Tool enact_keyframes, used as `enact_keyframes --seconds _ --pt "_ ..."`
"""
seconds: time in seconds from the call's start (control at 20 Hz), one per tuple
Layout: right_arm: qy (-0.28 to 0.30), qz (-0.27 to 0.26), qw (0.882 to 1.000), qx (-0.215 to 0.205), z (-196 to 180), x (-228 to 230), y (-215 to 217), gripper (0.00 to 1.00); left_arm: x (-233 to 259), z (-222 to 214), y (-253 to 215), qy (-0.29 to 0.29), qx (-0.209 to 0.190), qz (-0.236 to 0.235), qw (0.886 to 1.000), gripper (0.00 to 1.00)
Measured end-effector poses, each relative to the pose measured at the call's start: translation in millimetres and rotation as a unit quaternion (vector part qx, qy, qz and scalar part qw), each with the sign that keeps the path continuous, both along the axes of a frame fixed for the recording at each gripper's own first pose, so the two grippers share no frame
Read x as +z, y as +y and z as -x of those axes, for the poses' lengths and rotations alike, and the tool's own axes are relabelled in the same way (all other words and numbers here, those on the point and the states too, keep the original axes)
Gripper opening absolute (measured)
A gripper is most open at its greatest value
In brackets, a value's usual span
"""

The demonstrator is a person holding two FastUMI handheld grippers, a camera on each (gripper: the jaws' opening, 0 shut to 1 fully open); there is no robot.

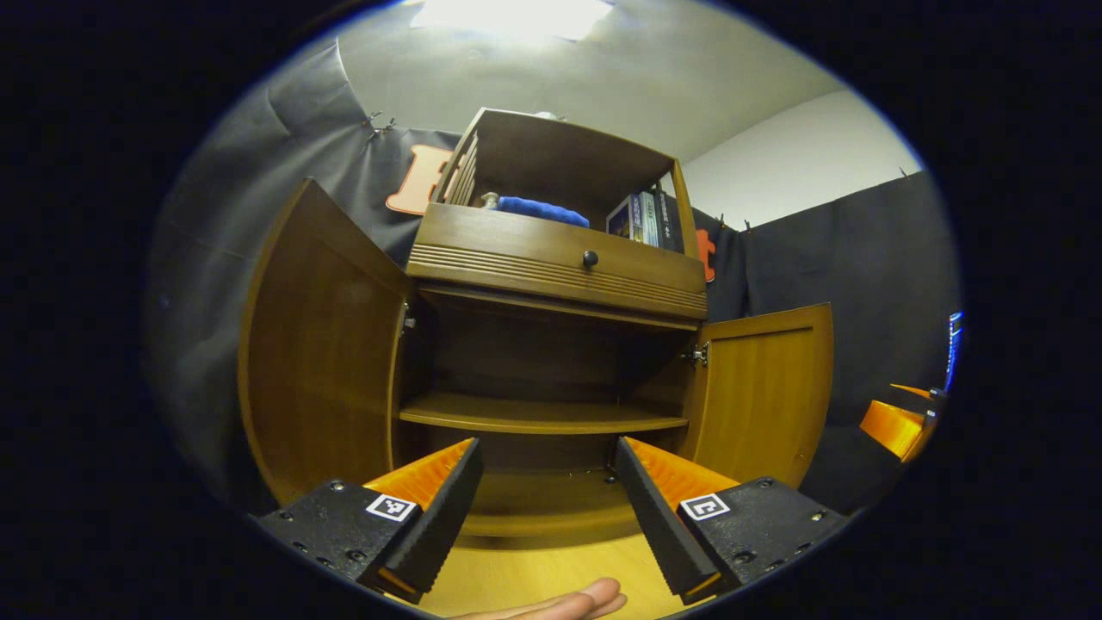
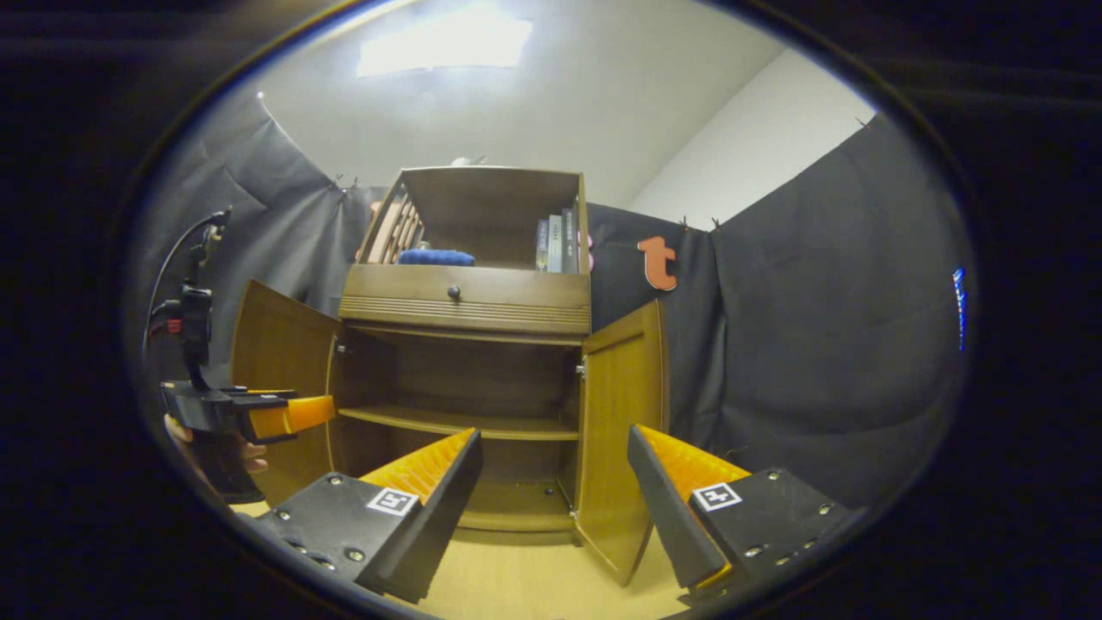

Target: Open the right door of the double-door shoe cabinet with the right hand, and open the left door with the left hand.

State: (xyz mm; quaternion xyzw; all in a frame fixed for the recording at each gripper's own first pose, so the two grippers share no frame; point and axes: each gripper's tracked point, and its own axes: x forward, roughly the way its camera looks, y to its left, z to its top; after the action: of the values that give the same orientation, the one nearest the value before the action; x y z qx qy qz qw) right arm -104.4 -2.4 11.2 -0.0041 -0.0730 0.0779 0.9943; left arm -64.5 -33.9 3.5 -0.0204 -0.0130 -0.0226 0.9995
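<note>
The wooden shoe cabinet (image 1: 551,258) (image 2: 465,297) stands in front of me with both lower doors swung wide. Its left door (image 1: 318,344) (image 2: 280,379) hangs open to the left and its right door (image 1: 762,387) (image 2: 620,405) to the right, baring an inner shelf (image 1: 538,415) (image 2: 456,422). My left gripper (image 1: 547,482) is open, low before the cabinet's bottom, holding nothing. In the right gripper view that left gripper (image 2: 284,415) shows beside the left door. My right gripper (image 2: 555,482) is open and holds nothing, near the right door's lower edge.
Above the doors sits a drawer with a dark knob (image 1: 590,257) (image 2: 453,293). The open top shelf holds a blue cloth (image 1: 542,209) (image 2: 435,257) and some books (image 1: 646,220) (image 2: 555,243). Light wood floor (image 1: 534,568) lies below; black cloth walls surround. A fingertip (image 1: 585,598) shows at the bottom.
</note>
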Motion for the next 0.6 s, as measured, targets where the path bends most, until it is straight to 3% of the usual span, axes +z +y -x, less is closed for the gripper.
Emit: enact_keyframes --seconds 0.15,0.45,0.6 --pt "0.016 0.002 1.0 -0.024 -36.1 -10.3 -4.0 1.0 -2.0 -30.9 -22.6 -0.003 -0.018 -0.042 0.999 0.93" --pt "0.066 0.002 0.997 -0.025 -102.4 -50.1 22.7 1.0 -28.6 -82.5 -23.9 0.025 0.0 -0.021 0.999 0.95" --pt "0.093 -0.008 0.995 -0.02 -128.4 -66.0 39.9 0.97 -49.0 -104.2 -19.8 0.04 0.0 -0.045 0.998 0.93"
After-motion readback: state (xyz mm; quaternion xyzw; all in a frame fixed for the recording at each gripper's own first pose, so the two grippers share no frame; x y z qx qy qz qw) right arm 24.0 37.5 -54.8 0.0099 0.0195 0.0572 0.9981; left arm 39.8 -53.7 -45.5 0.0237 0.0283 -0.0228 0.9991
